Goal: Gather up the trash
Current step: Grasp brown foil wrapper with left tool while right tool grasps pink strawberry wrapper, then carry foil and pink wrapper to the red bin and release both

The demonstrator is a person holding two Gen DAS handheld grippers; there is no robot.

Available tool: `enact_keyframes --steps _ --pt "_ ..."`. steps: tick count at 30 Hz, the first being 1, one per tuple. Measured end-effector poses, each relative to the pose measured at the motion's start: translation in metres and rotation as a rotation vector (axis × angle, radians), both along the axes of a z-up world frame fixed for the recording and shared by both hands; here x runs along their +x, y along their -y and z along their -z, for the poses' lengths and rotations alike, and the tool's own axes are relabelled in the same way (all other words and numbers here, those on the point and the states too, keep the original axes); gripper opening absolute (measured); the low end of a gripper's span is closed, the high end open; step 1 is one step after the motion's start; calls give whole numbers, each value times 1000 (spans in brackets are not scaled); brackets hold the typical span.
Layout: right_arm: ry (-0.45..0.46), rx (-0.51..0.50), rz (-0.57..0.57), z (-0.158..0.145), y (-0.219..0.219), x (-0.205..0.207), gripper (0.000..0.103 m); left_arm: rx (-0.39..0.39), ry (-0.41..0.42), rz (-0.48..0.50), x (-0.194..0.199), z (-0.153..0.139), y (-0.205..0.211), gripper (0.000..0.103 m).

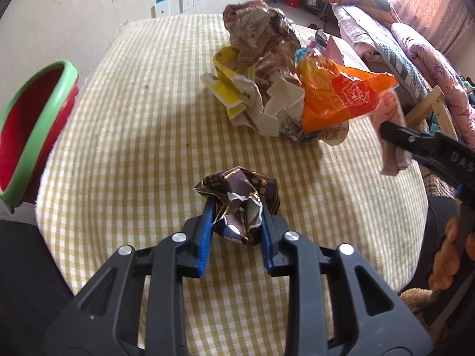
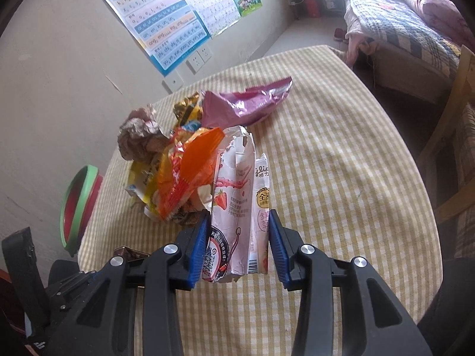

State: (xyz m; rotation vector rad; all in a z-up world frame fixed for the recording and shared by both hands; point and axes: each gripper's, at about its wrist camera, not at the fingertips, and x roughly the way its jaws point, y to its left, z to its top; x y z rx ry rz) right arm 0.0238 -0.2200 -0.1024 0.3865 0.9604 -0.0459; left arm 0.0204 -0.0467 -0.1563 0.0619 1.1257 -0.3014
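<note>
Off to the left of the left gripper [image 1: 237,216], a red bin with a green rim [image 1: 32,136] stands at the edge of the yellow-checked cloth surface [image 1: 133,118]. That gripper's blue pads pinch a crumpled dark brown foil wrapper [image 1: 237,204]. Ahead of it and to its right lies a heap of trash: crumpled brownish paper [image 1: 258,29], a torn yellow carton [image 1: 231,86], an orange plastic bag [image 1: 335,95]. The right gripper [image 2: 237,228] clamps a flattened pink strawberry milk carton [image 2: 237,207], held upright; a pink foil bag [image 2: 252,103] lies beyond.
</note>
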Motion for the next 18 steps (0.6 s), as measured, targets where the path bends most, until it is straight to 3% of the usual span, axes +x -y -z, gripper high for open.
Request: enact_keyframes --steps 6,12,14,16,18 --pt "90 -41 13 -23 -1 -6 38 32 46 -29 1 -8 -5 27" --pt "152 -63 36 -38 4 -12 38 44 29 -38 4 -4 -7 27" --pt "160 -65 33 -41 4 -12 38 46 25 -32 4 -3 -7 31" --pt "173 -77 23 -44 2 -13 38 47 21 -26 4 -1 -6 44" --pt "183 -90 7 -46 -2 -12 38 47 20 -21 4 0 -5 48"
